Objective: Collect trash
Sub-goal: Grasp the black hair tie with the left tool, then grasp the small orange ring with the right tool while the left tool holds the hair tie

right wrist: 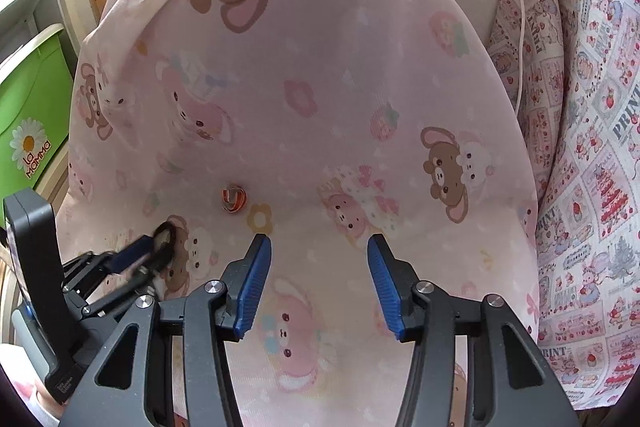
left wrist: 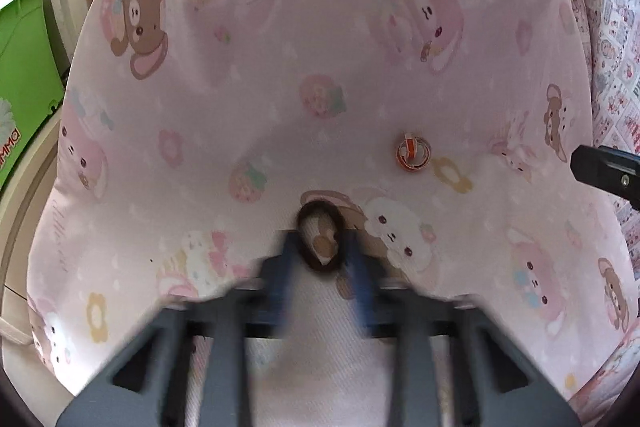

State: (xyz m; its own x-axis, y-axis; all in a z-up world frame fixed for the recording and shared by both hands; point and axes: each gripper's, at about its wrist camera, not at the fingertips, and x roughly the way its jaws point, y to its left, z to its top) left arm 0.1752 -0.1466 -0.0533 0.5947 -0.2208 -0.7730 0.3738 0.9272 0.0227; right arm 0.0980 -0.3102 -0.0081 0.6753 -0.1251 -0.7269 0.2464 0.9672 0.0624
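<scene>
Left wrist view: left gripper [left wrist: 320, 251] fingers clamp the brown band [left wrist: 320, 241]; wrapper [left wrist: 413, 151] lies ahead-right, nearer the gaping, empty right gripper [right wrist: 319, 247].

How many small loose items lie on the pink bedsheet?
2. A dark brown elastic hair loop sits between the left gripper's jaws; an orange-and-white curled scrap lies beyond it. Folds may hide others.

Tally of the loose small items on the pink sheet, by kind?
Brown hair tie, between the left claw's fingers: 1
Orange-and-white curled scrap, lying free: 1
Total: 2
</scene>
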